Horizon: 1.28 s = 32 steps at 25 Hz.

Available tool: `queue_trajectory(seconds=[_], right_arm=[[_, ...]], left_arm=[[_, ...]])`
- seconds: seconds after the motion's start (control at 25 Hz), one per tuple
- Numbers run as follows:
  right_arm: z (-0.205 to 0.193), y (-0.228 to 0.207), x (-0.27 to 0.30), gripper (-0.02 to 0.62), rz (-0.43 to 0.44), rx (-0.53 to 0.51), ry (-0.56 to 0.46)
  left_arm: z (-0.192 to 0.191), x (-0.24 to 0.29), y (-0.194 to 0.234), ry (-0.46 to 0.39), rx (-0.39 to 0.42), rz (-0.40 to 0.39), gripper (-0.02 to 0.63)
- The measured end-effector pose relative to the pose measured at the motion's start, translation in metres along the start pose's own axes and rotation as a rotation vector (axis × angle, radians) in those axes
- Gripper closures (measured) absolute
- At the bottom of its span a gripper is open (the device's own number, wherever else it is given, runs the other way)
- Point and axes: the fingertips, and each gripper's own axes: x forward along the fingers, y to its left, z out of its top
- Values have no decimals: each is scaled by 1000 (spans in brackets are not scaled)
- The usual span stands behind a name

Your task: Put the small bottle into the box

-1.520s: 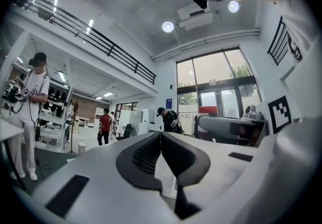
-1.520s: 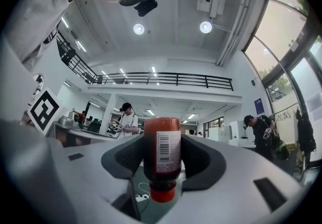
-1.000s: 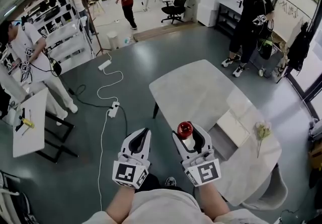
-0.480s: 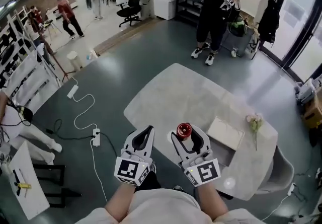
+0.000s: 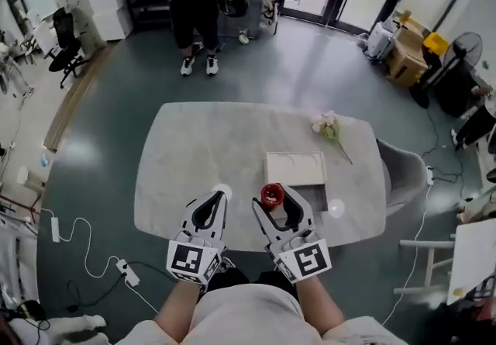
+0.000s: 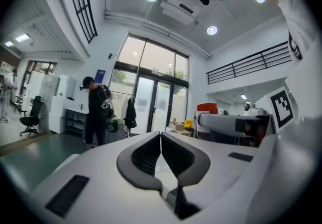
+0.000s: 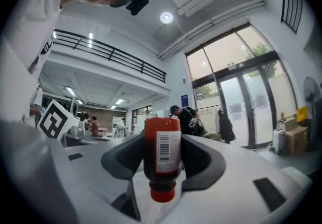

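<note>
The right gripper (image 5: 276, 201) is clenched on the bottle (image 7: 162, 160), which is pinched about its middle between the dark pads. In the right gripper view the bottle is seen upended, with its red cap at the bottom and its base at the top, so its long axis runs across the line of the jaws. From the head view it is seen end-on. The left gripper (image 5: 218, 198) is held beside it, closed on nothing, its jaws meeting in a thin seam. Both are held over the near edge of the table (image 5: 194, 146). The box (image 5: 294, 168) lies open on the table just beyond the bottle and a little to the right, its near left corner close to the bottle in the head view. How high the bottle is held above it cannot be told. The right gripper is the nearer to the box, so a short carry forward and rightward is judged to be called for.
</note>
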Motion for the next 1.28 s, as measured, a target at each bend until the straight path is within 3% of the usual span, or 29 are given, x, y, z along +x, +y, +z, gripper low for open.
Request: queue_trajectory(seconds=[0.24,0.44,0.72,1.04,1.28], right_arm=[[-22,-55,-58,362,-257,19,57],[-48,-81,-103,362,-406,130,100],[-107,-124,-110,362,-450,316,160],[-193,-188,-97,362,-504,647,201],[-260,-208,-99,362,-566,831,312]], left_arm=[[-23,50,-67,28,-25,-261,580],[-51,59,-103,91,-60,-376,580],[-104,89,-111,218,-56,-387,580],[-181,132,-114,406,-49,-375,580],[-226,159,-118,527,-54,-382,580]])
